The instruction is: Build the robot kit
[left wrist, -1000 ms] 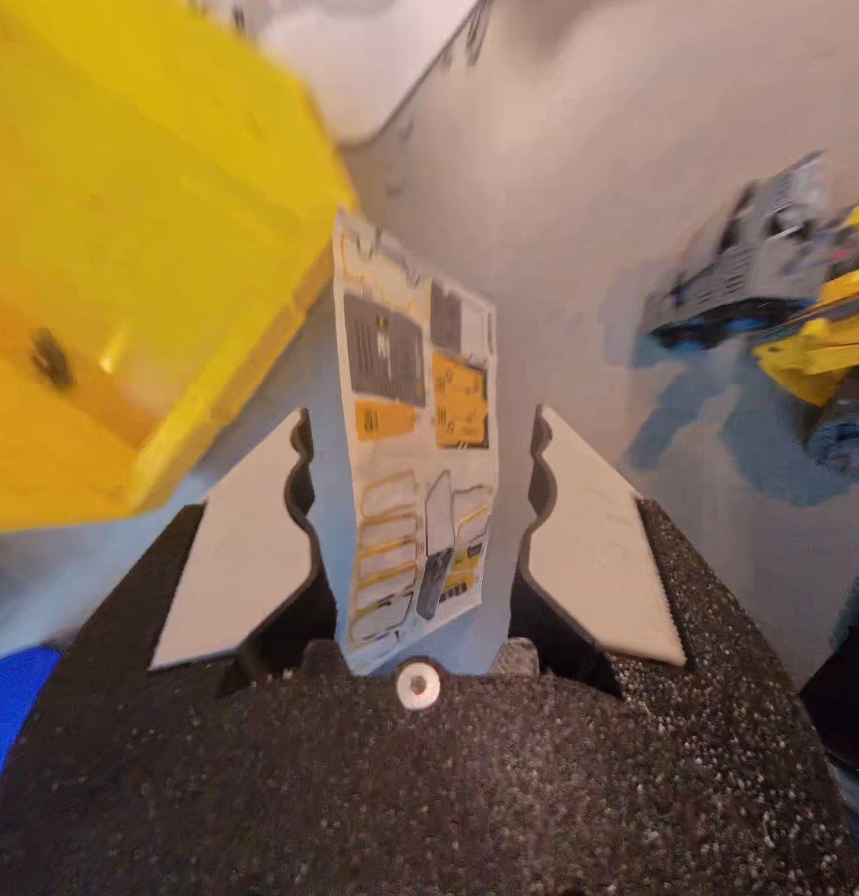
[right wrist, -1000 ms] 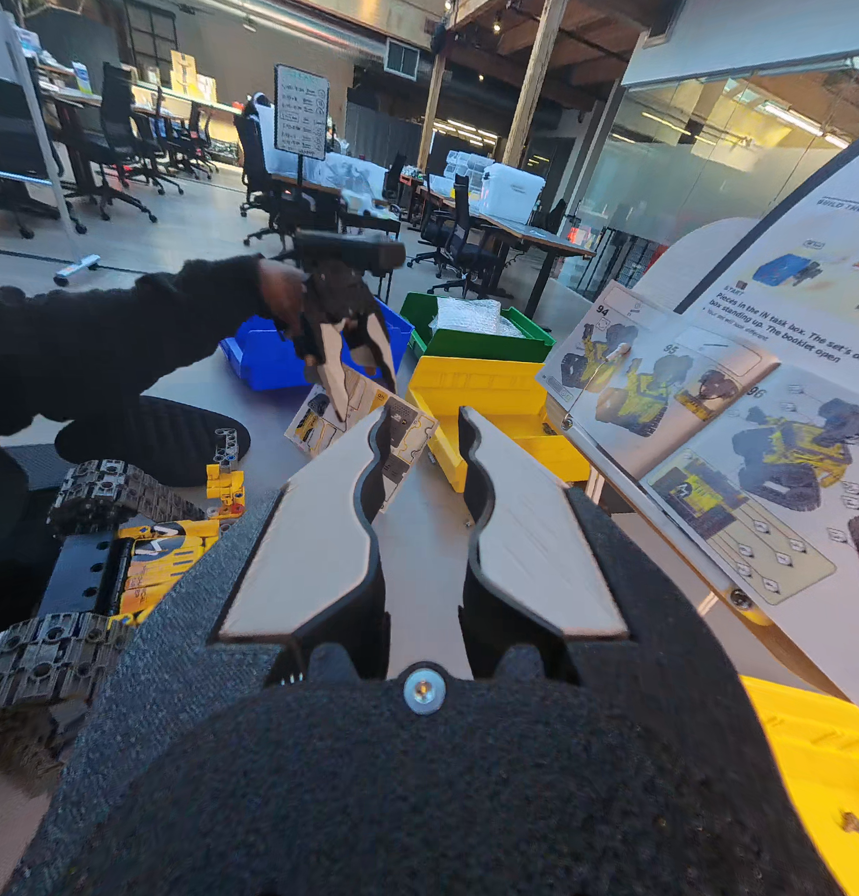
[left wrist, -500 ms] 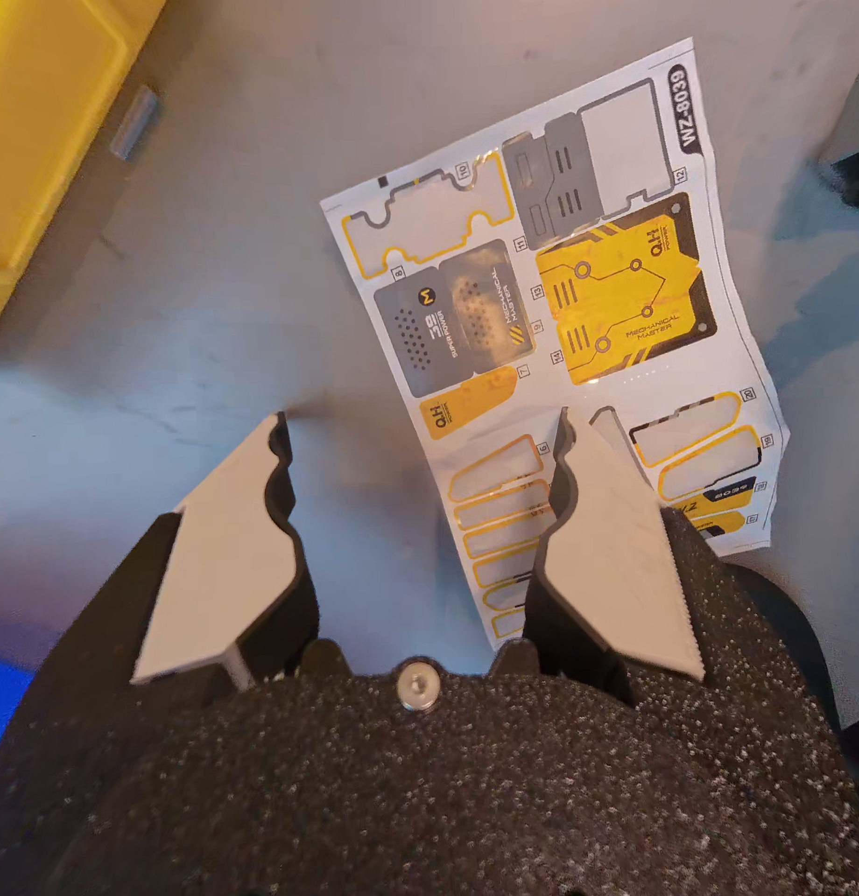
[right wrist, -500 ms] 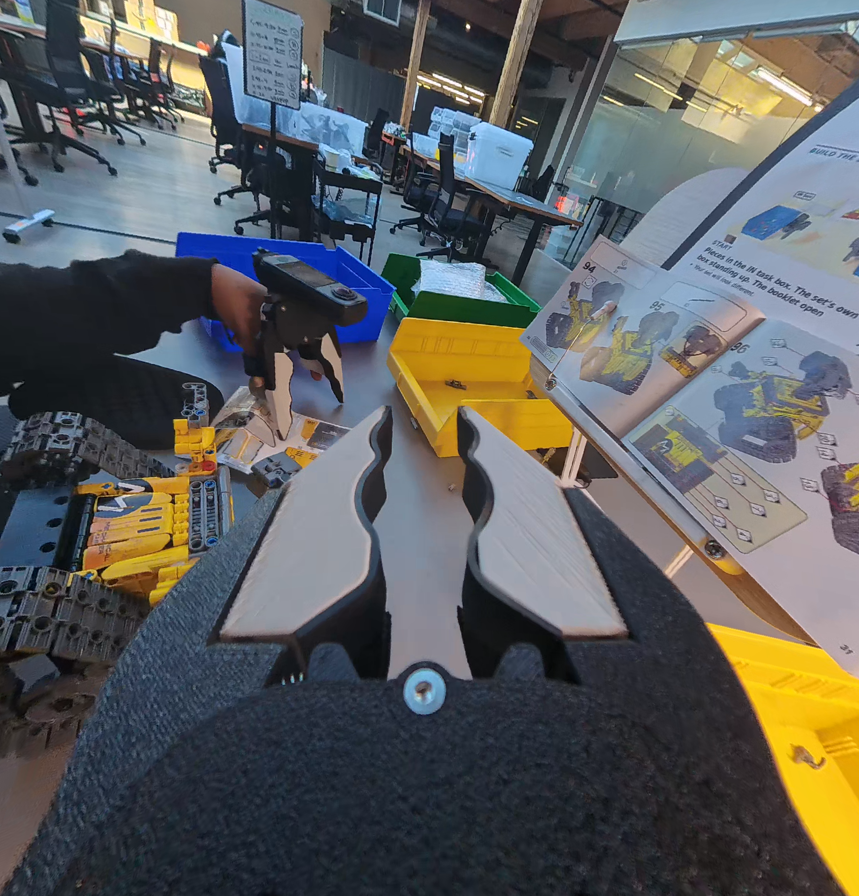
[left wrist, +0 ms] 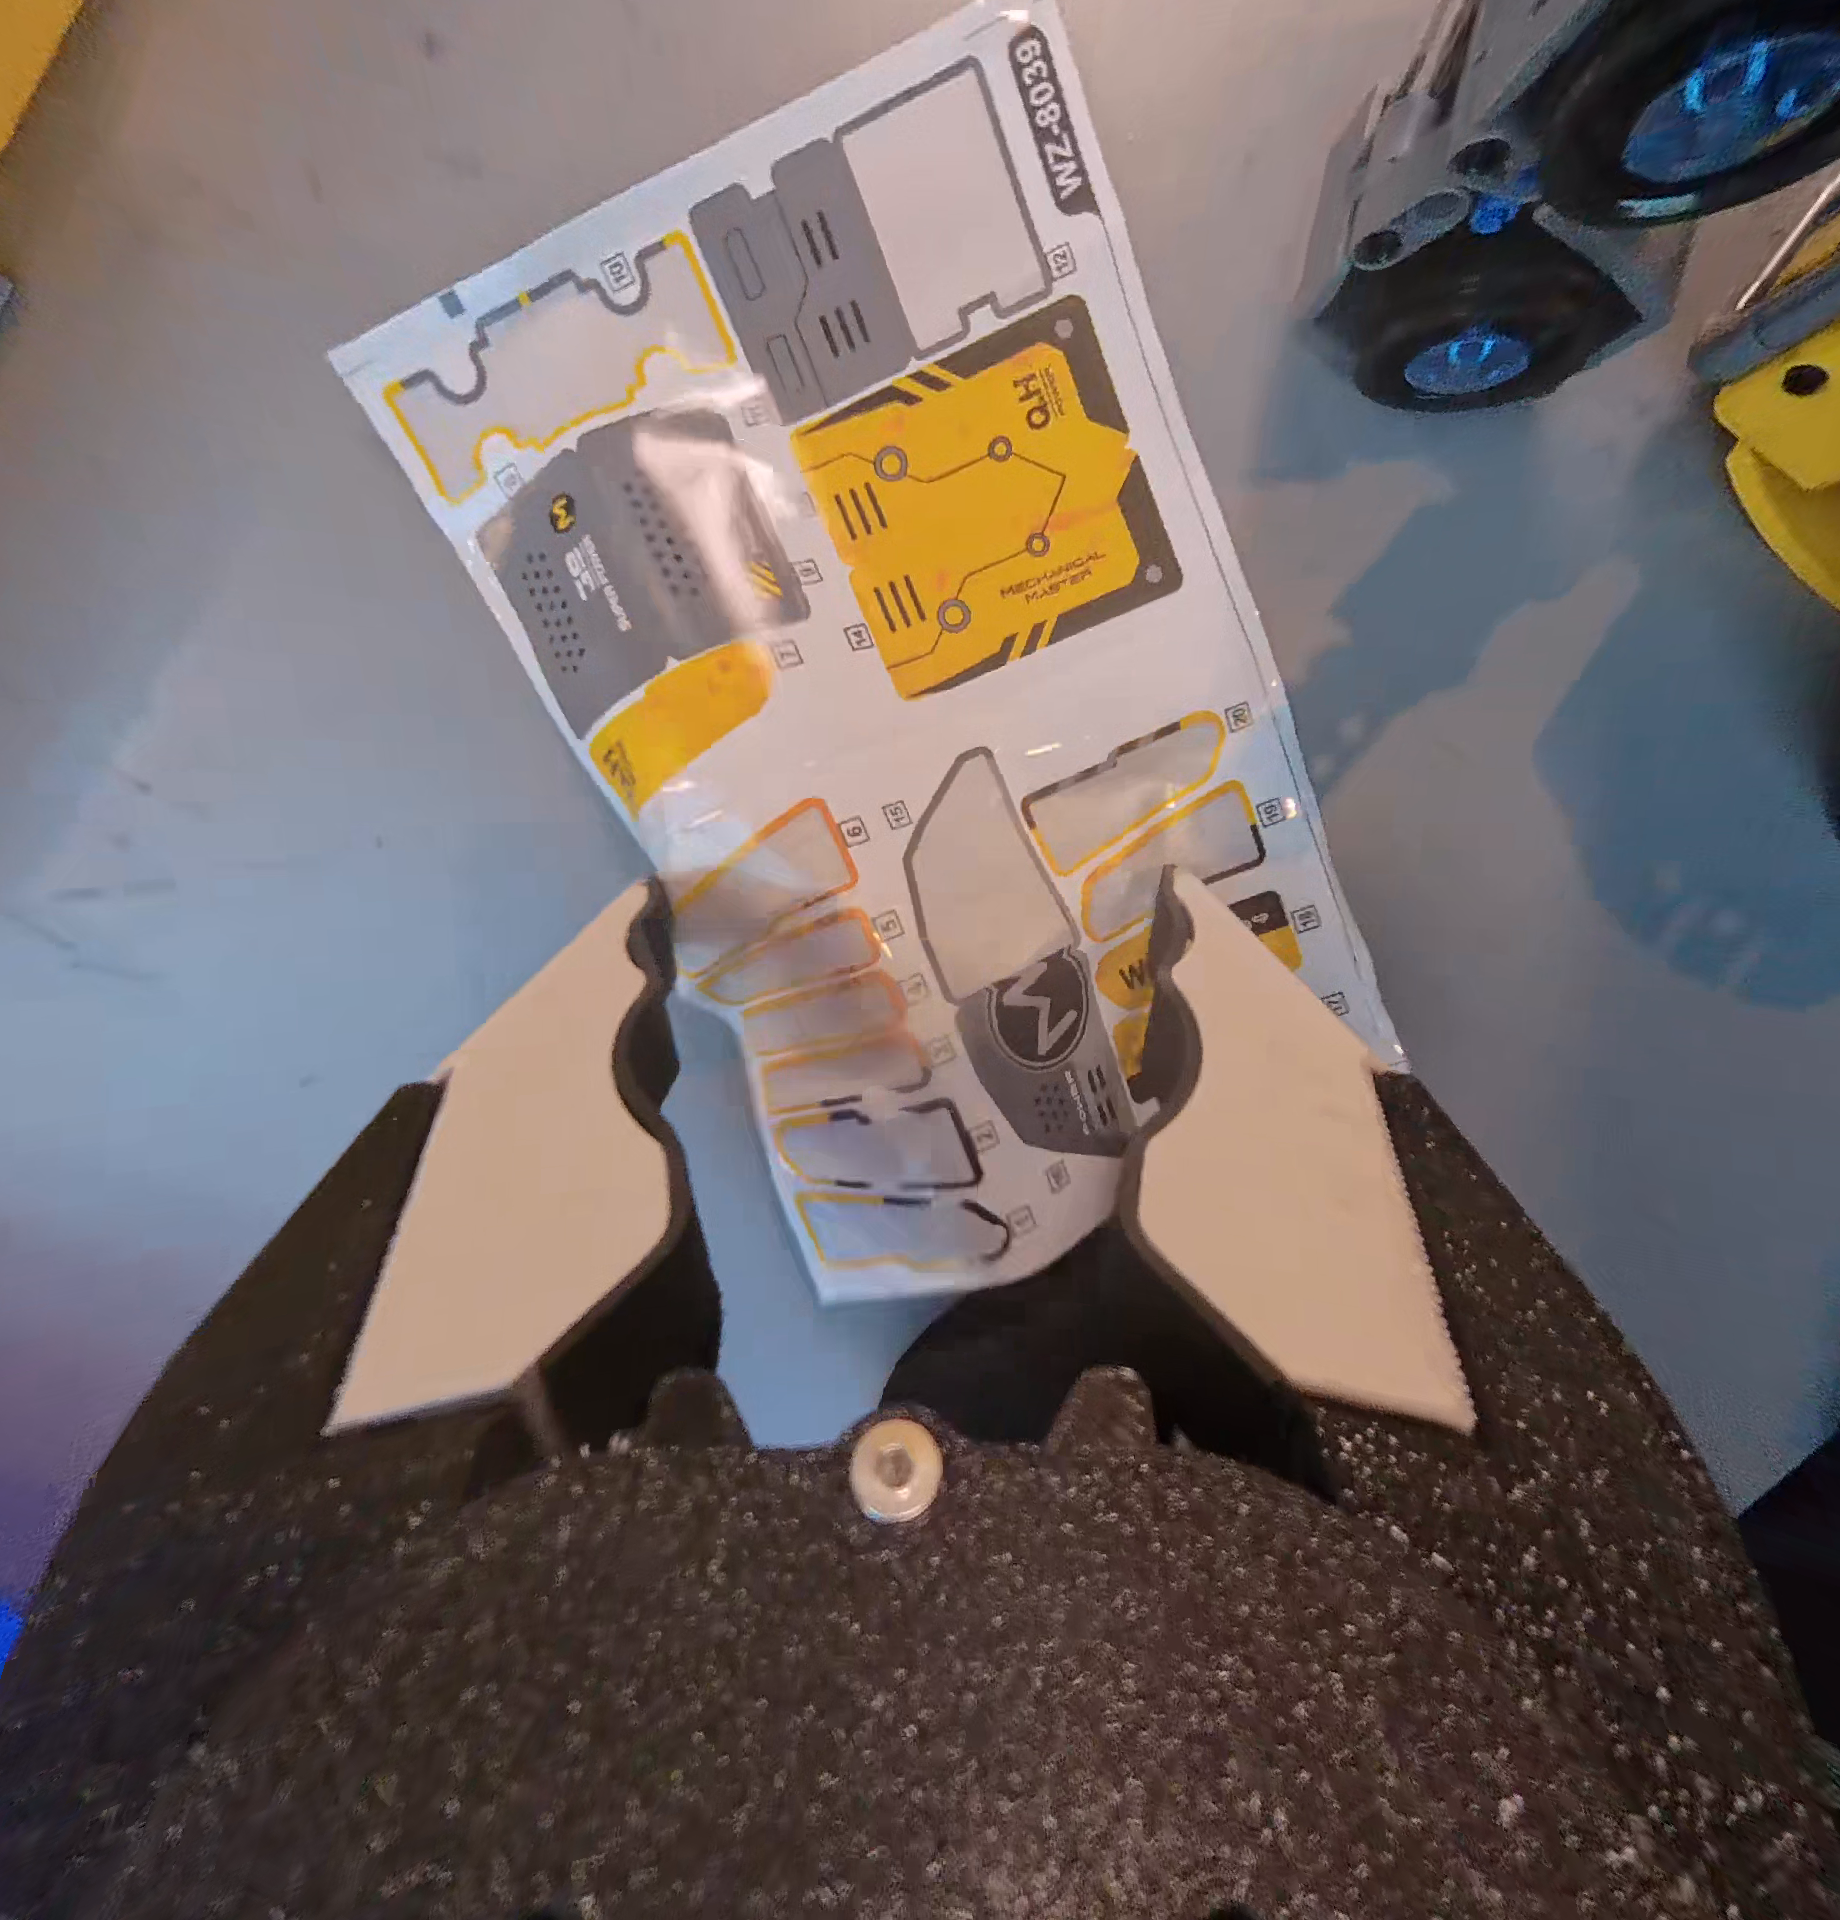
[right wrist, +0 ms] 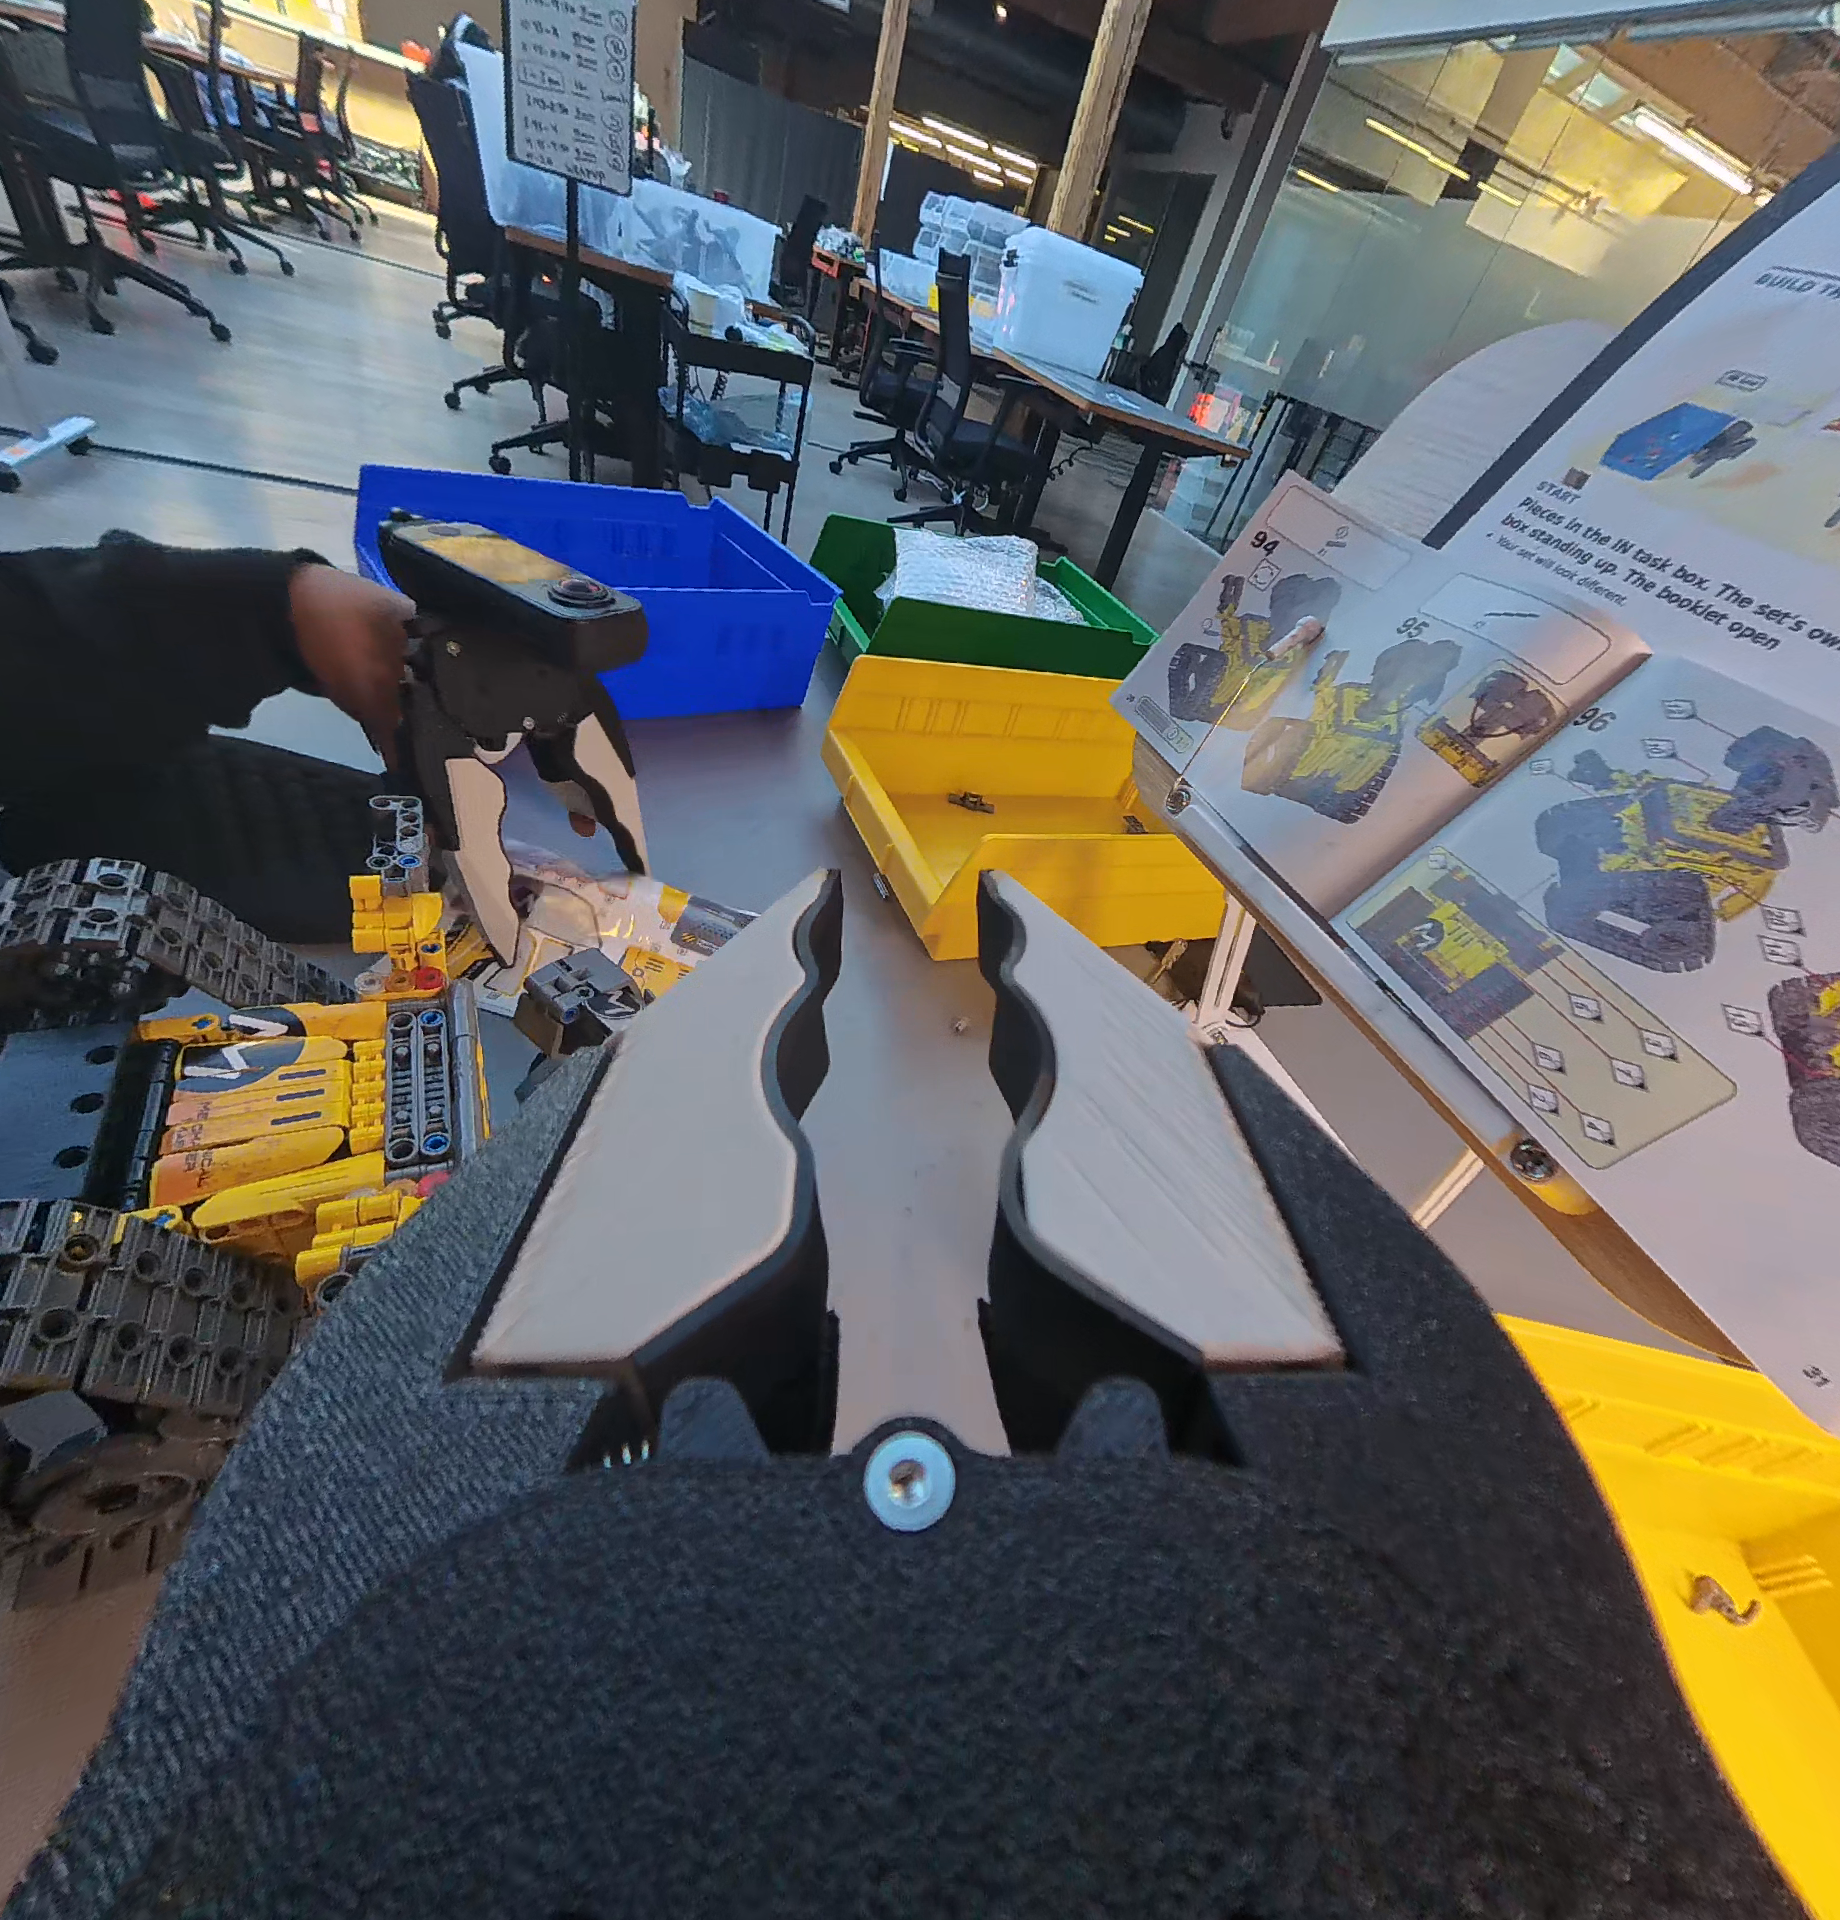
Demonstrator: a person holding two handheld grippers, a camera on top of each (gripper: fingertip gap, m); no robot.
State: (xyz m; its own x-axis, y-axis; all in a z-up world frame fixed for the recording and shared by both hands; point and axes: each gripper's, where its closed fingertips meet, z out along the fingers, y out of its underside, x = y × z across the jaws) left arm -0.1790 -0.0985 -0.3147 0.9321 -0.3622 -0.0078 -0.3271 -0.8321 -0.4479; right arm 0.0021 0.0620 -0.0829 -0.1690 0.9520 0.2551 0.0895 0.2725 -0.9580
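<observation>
Our left gripper has dropped closer over the one sticker sheet at frame centre, jaws spread. Our right gripper stands parted, empty. Three bins: blue, yellow holding small pieces, green holding bubble wrap.

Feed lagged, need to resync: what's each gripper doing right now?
Left gripper: open, fingers straddling the sticker sheet lying on the table, not gripping it.
Right gripper: open, empty, above the table.
</observation>
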